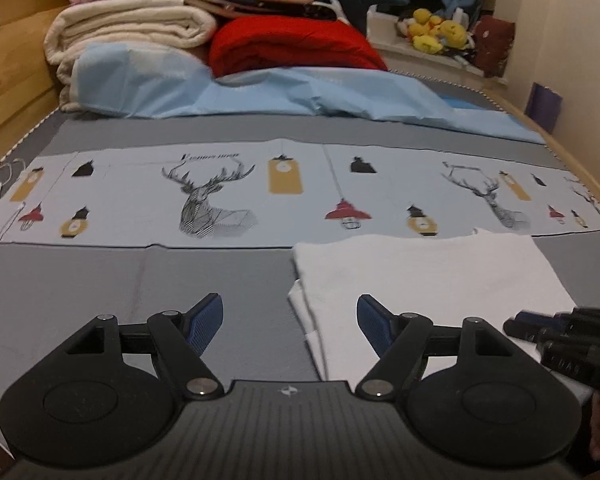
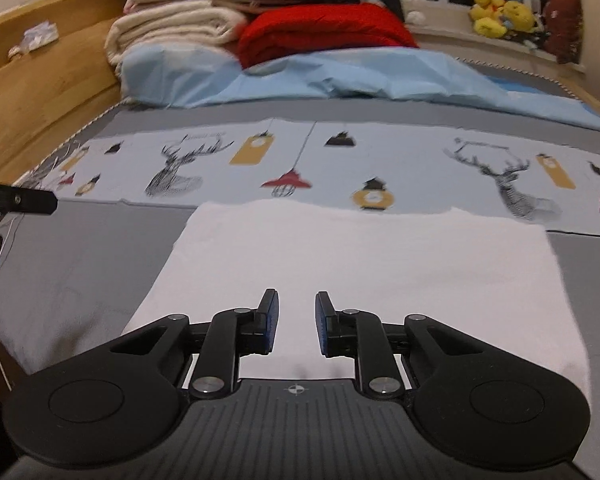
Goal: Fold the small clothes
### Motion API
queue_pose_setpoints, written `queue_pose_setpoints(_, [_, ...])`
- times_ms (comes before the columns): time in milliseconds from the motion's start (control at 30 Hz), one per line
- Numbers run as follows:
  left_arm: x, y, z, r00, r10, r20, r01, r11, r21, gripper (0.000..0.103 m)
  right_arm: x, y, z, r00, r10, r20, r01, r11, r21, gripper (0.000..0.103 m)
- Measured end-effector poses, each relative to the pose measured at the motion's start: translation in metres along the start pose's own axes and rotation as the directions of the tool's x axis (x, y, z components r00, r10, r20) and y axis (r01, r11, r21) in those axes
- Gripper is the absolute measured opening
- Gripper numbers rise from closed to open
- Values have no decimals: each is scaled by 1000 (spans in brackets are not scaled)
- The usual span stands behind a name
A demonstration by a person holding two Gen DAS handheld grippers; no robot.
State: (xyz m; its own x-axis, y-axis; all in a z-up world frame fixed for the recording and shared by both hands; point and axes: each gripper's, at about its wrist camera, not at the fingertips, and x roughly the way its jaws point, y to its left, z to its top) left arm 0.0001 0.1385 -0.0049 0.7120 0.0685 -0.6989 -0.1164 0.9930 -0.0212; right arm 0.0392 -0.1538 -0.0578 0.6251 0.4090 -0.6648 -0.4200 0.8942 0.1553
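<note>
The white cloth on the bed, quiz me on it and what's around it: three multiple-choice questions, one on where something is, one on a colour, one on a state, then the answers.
1. Where does the white cloth lie?
A. on the grey bed cover, its far edge on the deer-print strip
B. on top of the blanket pile
C. on the windowsill

2. What colour is the folded blanket beside the cream blanket?
A. green
B. red
C. black

3. How is the left gripper?
A. clamped on the cloth
B. open, holding nothing
C. gripping a toy

Answers: 1 A, the cloth lies flat there; 2 B, it is bright red; 3 B, its fingers stand wide apart, nothing between the pads.
</note>
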Motion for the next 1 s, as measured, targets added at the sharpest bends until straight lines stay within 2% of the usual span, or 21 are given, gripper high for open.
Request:
queue_pose_setpoints(100, [4,8,2,1000,24,-13,-25,999,-24,79,14,19,-8,999,31,-38,-34,998,-60,22])
queue_pose_setpoints(200, [7,13,3,999,32,-31,-34,998,-53,79,23,47,-19,995,68,-69,-79,980,-180,22])
queue_pose_setpoints(267, [8,14,4,999,38,-37,-40,998,-55,79,27,68,-30,992,91,-82,-110,956,-271,24])
queue_pose_setpoints(433, [10,16,3,998,50,-48,-52,997,-49,79,32,106,-51,983,141,-119,-179,889,-422,39])
queue_pose_setpoints(600, [12,18,2,997,53,-59,-56,997,-50,79,39,121,-58,980,146,-137,-195,856,-479,42])
queue_pose_setpoints(1000, [14,24,1,996,45,-80,-51,997,-64,79,72,132,-70,971,111,-210,-208,827,-522,43])
